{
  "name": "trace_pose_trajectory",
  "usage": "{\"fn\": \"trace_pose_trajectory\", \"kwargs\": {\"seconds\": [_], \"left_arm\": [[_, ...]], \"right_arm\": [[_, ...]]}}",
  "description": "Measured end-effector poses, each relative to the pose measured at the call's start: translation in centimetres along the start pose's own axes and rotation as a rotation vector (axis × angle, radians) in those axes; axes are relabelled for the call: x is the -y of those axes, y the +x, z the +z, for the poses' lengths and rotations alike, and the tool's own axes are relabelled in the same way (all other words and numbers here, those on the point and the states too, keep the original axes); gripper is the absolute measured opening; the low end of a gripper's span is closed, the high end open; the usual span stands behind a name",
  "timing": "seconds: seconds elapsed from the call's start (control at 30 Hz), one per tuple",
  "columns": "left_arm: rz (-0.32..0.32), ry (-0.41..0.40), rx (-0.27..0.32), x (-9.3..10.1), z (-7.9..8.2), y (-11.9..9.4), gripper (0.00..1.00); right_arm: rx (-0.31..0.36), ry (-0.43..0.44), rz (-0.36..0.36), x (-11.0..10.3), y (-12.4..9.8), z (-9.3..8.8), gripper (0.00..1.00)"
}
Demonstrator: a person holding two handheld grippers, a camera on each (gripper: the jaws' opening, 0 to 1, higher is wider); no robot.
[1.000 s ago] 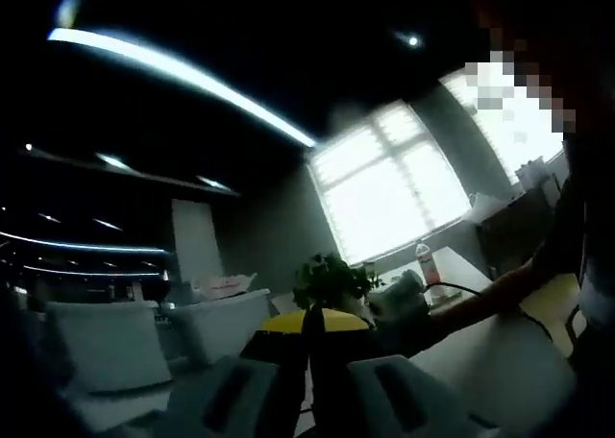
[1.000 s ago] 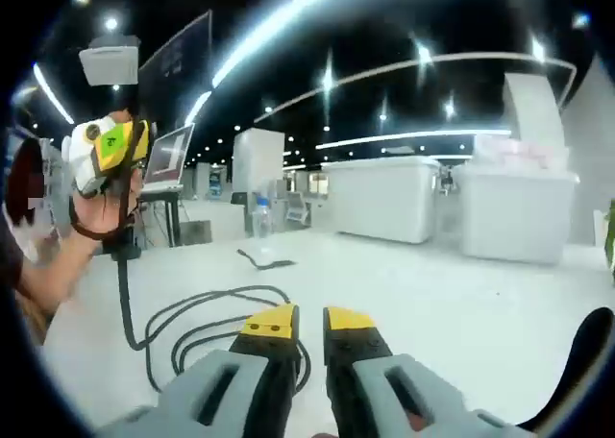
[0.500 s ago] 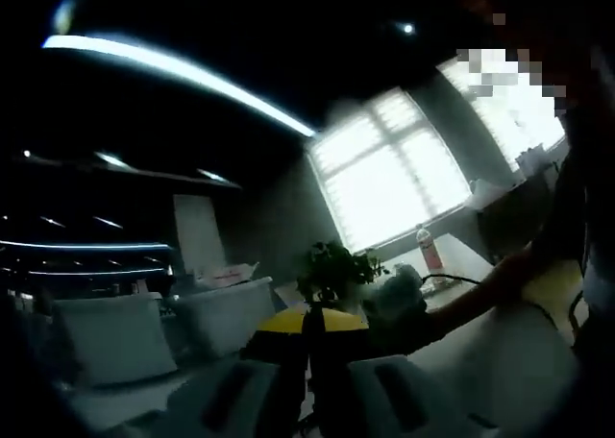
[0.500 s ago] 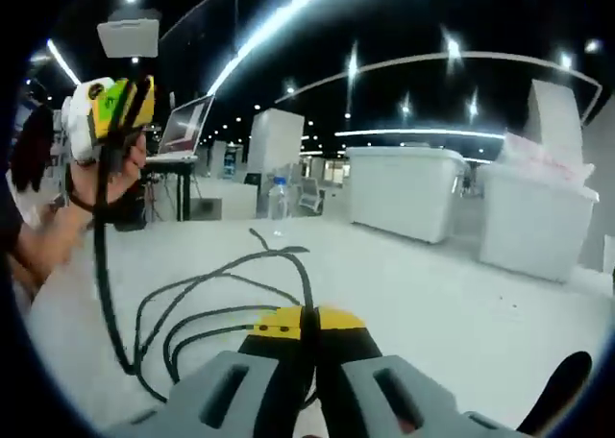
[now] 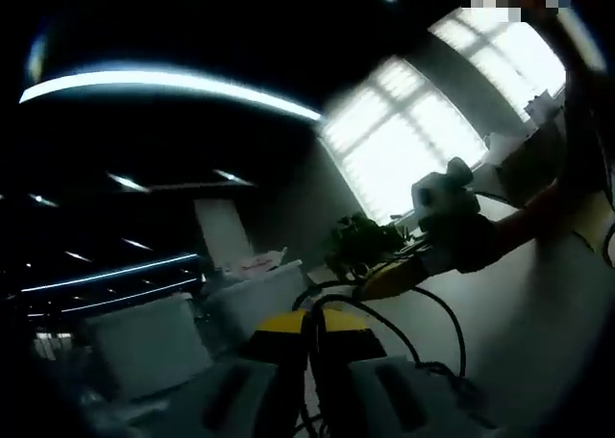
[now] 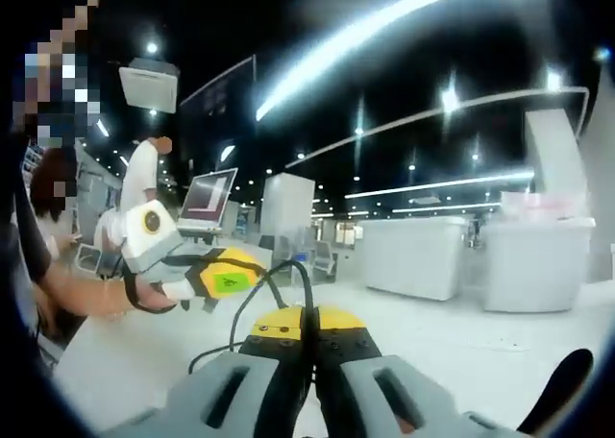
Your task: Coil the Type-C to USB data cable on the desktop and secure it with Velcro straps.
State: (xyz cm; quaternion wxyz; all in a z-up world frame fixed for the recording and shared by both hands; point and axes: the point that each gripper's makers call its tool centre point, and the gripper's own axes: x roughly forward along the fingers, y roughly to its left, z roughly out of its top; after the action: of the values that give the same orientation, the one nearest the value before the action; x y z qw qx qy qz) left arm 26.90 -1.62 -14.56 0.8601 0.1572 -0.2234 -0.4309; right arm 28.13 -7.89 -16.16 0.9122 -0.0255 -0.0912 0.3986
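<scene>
Right gripper (image 6: pixel 306 320), bottom centre of its view: jaws closed on the cable (image 6: pixel 288 270), which arcs up from the tips and left to the left gripper (image 6: pixel 252 268) at mid-left. Left gripper view: jaws clamped on it at bottom centre, loops running right toward the right gripper (image 5: pixel 370 289). Cable looks light, limp and springy, so pinch at loop crossings. No single long axis; lifted above the desktop (image 6: pixel 500 347).

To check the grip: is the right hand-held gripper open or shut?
Shut: the right hand-held gripper has its yellow tips meeting on the black cable.
</scene>
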Motion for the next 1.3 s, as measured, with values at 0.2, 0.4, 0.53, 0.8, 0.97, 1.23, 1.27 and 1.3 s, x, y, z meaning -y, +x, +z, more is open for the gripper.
{"fn": "trace_pose_trajectory", "kwargs": {"seconds": [0.2,0.4,0.53,0.8,0.97,1.23,1.27,1.3], "left_arm": [[0.041,0.021,-0.060,-1.4,-1.6,-0.2,0.08],[0.039,0.008,-0.075,-1.3,-2.0,-0.2,0.10],[0.034,0.007,-0.079,-1.2,-2.0,-0.1,0.11],[0.024,0.043,-0.115,-0.9,-1.8,-0.3,0.04],[0.052,0.049,-0.110,-1.7,-1.3,-0.6,0.04],[0.080,0.045,-0.031,-2.1,1.9,-1.2,0.04],[0.085,0.044,-0.009,-2.2,2.7,-1.4,0.04],[0.085,0.045,-0.001,-2.2,3.1,-1.5,0.04]], "right_arm": [[-0.017,0.013,0.016,-0.3,0.3,-0.5,0.02],[-0.011,0.041,0.087,-1.9,0.4,-0.4,0.02],[-0.004,0.068,0.127,-2.8,0.5,-0.3,0.02],[0.016,0.140,0.154,-3.3,0.4,-0.2,0.03],[0.159,0.190,0.056,-0.3,-0.5,3.0,0.06],[-0.022,0.105,-0.093,4.1,-0.3,-1.9,0.10],[-0.072,0.111,-0.080,3.6,0.0,-3.4,0.13],[-0.102,0.114,-0.058,3.0,0.3,-4.4,0.15]]}}
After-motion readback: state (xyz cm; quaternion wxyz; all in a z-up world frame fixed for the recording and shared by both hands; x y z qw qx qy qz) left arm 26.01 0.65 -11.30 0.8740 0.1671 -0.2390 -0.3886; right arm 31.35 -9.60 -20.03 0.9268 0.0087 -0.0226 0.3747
